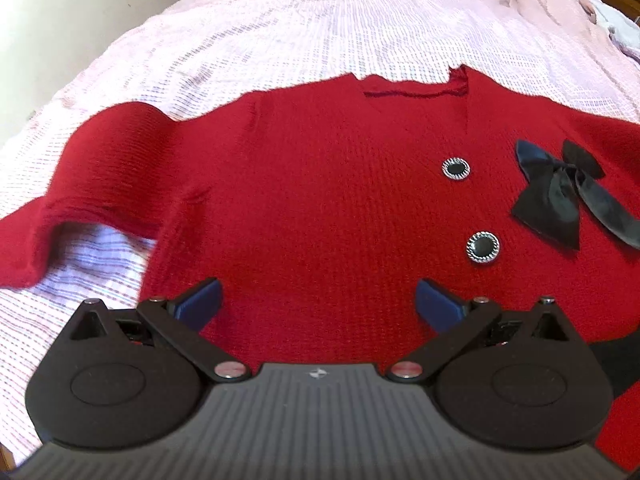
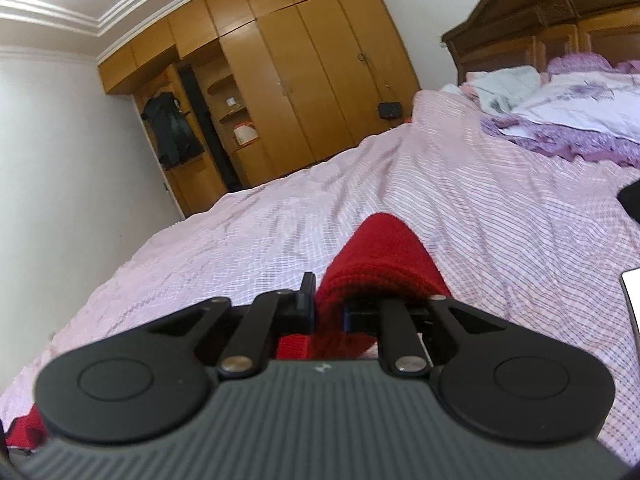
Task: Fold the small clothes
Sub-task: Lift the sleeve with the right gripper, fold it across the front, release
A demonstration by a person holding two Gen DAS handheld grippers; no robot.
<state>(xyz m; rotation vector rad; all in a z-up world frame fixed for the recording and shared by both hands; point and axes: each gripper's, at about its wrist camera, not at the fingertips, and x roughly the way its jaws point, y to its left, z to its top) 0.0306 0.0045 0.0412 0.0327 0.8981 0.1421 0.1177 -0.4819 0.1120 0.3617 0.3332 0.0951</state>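
A small red knit cardigan (image 1: 320, 184) lies front up on the pink checked bedspread (image 1: 280, 32), neckline away from me. It has two silver-rimmed black buttons (image 1: 456, 169) and a black satin bow (image 1: 560, 192). Its left sleeve (image 1: 80, 176) stretches out to the left. My left gripper (image 1: 318, 300) is open, its blue pads just above the cardigan's lower front. My right gripper (image 2: 326, 300) is shut on a fold of the red cardigan (image 2: 384, 256), which bunches up between the fingers and hides the right one.
Pillows and lilac and white bedding (image 2: 560, 112) are heaped by the wooden headboard (image 2: 540, 28). A wooden wardrobe (image 2: 300, 80) stands past the far side of the bed. A dark object (image 2: 630, 200) and a white one (image 2: 632, 296) lie at the right edge.
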